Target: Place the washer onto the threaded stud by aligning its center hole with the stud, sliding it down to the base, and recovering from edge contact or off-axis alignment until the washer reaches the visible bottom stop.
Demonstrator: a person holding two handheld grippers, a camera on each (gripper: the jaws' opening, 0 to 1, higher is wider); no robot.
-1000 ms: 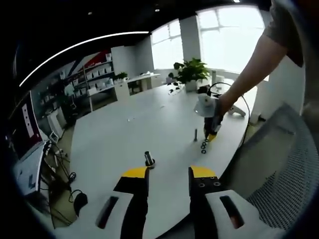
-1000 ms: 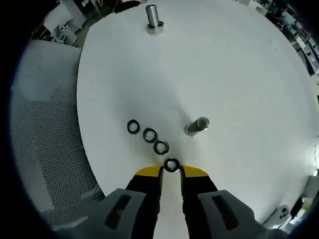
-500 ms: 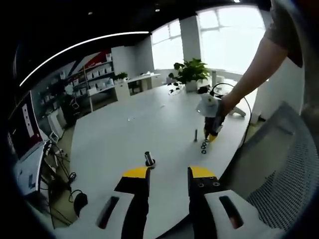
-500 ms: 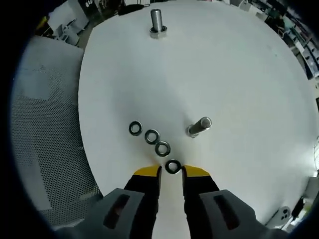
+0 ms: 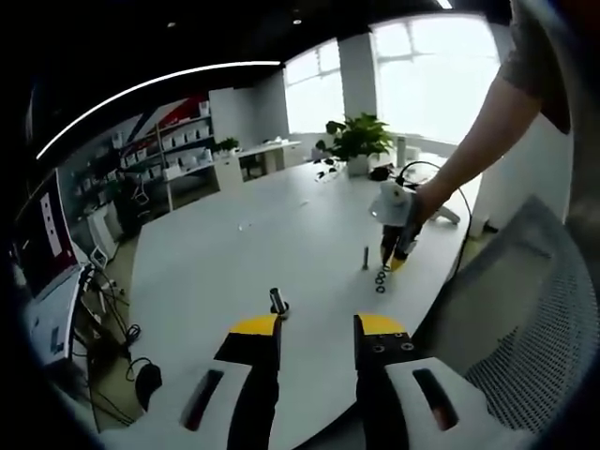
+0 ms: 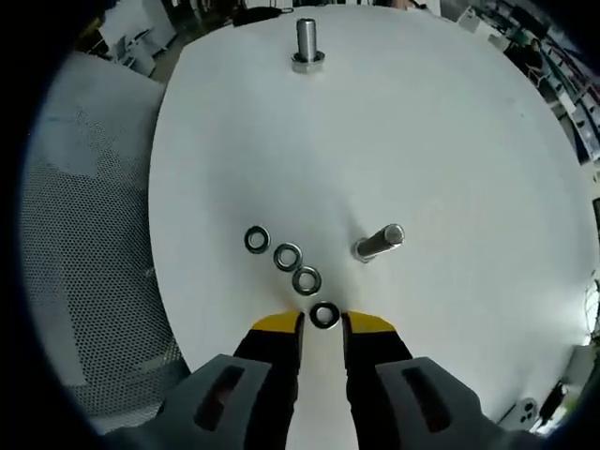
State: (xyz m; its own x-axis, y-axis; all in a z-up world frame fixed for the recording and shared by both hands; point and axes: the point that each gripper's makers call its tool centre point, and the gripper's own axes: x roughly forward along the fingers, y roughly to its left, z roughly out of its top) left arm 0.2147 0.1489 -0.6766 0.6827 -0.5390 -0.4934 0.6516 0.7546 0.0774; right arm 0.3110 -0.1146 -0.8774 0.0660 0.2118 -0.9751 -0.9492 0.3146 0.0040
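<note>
On the white table (image 6: pixel 450 141), the right gripper (image 6: pixel 323 323) stands with its jaws spread around the nearest washer (image 6: pixel 324 315) of four in a row, beside the threaded stud (image 6: pixel 378 243). The left gripper (image 5: pixel 316 328) hovers with jaws apart near a second stud (image 5: pixel 277 302).

A white table (image 6: pixel 450 141) bears four washers (image 6: pixel 288 256) and two studs (image 6: pixel 377 244).

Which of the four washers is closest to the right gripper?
The end washer of the row, sitting between the right gripper tips; the other three trail away up-left.
</note>
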